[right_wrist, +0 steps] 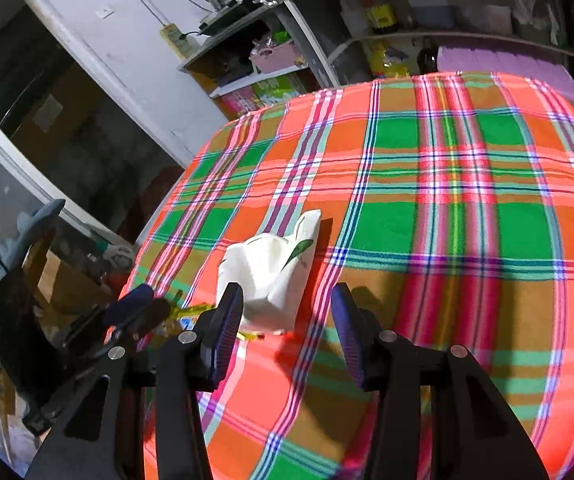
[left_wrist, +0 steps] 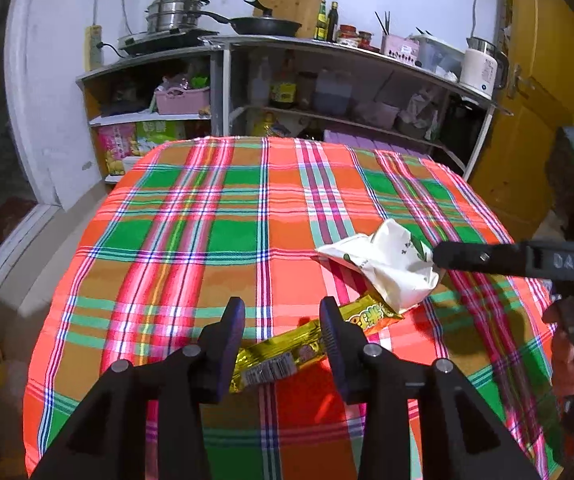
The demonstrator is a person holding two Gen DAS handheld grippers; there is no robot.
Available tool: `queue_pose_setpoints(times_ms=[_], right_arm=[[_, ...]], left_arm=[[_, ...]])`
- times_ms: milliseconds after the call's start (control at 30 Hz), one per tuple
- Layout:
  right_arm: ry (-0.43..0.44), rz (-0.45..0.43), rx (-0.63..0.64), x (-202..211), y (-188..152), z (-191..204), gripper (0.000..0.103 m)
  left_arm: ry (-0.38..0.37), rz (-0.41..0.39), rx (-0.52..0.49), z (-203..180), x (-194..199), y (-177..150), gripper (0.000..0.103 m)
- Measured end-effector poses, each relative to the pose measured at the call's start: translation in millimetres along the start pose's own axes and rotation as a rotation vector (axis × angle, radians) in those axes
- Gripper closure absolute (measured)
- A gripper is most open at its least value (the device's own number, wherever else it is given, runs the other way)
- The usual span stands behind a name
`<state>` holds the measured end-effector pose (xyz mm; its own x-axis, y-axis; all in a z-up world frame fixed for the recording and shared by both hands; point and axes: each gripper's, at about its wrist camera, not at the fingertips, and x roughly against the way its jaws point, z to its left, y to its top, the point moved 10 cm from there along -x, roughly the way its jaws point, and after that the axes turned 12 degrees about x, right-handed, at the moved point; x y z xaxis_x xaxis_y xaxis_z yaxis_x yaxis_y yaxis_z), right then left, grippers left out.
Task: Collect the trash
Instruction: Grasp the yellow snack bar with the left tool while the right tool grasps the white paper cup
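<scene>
A gold and yellow snack wrapper (left_wrist: 307, 344) lies flat on the plaid tablecloth (left_wrist: 207, 240). My left gripper (left_wrist: 283, 320) is open, its two fingers astride the wrapper. A crumpled white wrapper (left_wrist: 391, 268) with a green leaf print lies just past it, over its far end. In the right wrist view the white wrapper (right_wrist: 271, 276) sits between the fingers of my open right gripper (right_wrist: 287, 308), close to the left fingertip. The right gripper's finger (left_wrist: 483, 258) reaches in from the right beside the white wrapper. The left gripper's tip (right_wrist: 131, 304) shows at the table's left edge.
The table's plaid cloth (right_wrist: 467, 184) spreads wide beyond the wrappers. Metal shelves (left_wrist: 327, 92) with pots, bottles and a kettle (left_wrist: 481, 68) stand behind the table. A yellow door (left_wrist: 535, 112) is at the right. A dark doorway (right_wrist: 67, 120) is left of the table.
</scene>
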<state>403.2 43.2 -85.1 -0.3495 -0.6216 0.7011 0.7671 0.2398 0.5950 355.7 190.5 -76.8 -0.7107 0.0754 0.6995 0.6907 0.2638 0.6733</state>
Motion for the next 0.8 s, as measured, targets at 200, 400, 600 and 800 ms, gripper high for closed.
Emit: queue_pose_setpoints(times_ms=[200, 400, 600, 800], right_arm=[[0.043, 0.057, -0.046, -22, 2, -1, 0.056], [0.061, 0.103, -0.03, -30, -10, 5, 0.081], [0.05, 0.059, -0.034, -10, -14, -5, 0.084], [-0.006, 0.002, -0.036, 24, -21, -24, 0.085]], left_arm=[[-0.04, 0.055, -0.063, -11, -8, -17, 0.062], [-0.067, 0.124, -0.158, -24, -13, -37, 0.058], [-0.041, 0.154, -0.195, -27, -16, -54, 0.058], [-0.035, 0.13, -0.161, -34, -6, -62, 0.072]])
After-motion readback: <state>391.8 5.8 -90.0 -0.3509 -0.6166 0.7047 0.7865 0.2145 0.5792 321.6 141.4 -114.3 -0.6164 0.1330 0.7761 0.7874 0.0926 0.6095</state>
